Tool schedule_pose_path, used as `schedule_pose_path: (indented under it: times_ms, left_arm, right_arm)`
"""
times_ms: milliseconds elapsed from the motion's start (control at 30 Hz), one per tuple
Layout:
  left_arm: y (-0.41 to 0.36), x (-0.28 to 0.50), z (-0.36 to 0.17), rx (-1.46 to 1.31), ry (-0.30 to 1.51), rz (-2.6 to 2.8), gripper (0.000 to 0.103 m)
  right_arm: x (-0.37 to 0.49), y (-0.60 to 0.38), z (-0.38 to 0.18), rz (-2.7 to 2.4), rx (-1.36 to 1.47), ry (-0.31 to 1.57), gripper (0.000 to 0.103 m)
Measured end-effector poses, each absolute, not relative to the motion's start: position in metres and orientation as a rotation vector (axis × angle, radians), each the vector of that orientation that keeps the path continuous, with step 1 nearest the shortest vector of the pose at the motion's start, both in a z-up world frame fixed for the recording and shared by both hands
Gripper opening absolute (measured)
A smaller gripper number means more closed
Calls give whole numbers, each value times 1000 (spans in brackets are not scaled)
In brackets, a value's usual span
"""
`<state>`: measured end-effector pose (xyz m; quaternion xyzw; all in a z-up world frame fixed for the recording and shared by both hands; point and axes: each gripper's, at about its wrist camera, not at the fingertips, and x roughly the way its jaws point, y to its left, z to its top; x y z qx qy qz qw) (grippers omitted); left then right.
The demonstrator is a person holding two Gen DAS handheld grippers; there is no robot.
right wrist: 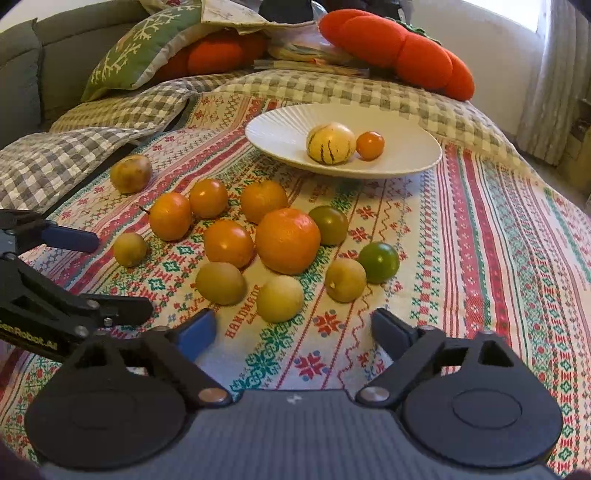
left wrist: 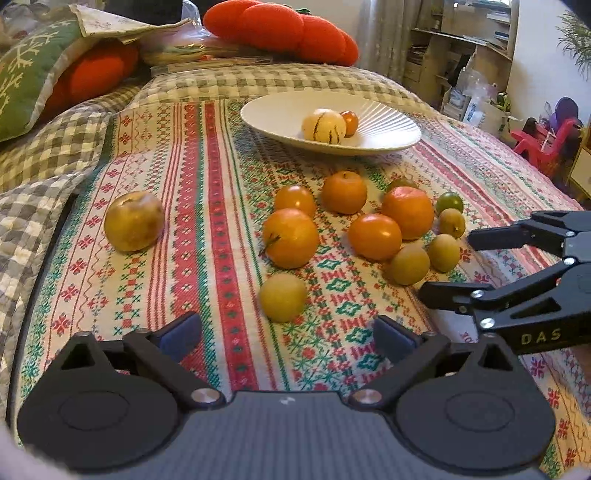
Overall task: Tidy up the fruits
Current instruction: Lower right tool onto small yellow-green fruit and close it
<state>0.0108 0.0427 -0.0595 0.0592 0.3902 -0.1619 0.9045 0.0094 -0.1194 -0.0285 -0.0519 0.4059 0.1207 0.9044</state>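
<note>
A white ribbed plate [left wrist: 388,144] [right wrist: 266,144] at the back of the patterned cloth holds a pale striped fruit [left wrist: 324,124] [right wrist: 331,143] and a small orange one [left wrist: 349,123] [right wrist: 370,145]. Several orange, yellow and green fruits lie loose in front of it, among them a big orange [left wrist: 407,212] [right wrist: 288,240]. A brownish fruit [left wrist: 134,220] [right wrist: 131,174] lies apart on the left. My left gripper [left wrist: 286,332] [right wrist: 122,273] is open just short of a yellow fruit [left wrist: 282,297]. My right gripper [right wrist: 293,328] [left wrist: 445,265] is open before another yellow fruit [right wrist: 280,298]. Neither holds anything.
The cloth [left wrist: 221,258] lies over a checked quilt [left wrist: 44,155] on a bed. An orange pumpkin cushion [left wrist: 280,29] and a green pillow [left wrist: 29,70] sit behind. Shelves [left wrist: 461,55] and a red toy chair [left wrist: 543,144] stand beyond the right edge.
</note>
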Motion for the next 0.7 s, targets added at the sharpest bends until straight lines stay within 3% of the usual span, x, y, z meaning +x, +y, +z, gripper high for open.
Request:
schedule_pose_path:
  times_ms: [133,500,700]
  left_arm:
    - [40,13,-56,115,798,-340,75]
    - [39,15,-54,104,792,-327,58]
    - [41,17,-52,87,793,-323,43]
  right_arm:
    - [10,-115,-26,271,-114,835,68]
    - [10,-110,-24,300,-113,835,45]
    - [12,-113,-22,293,-99,839,34]
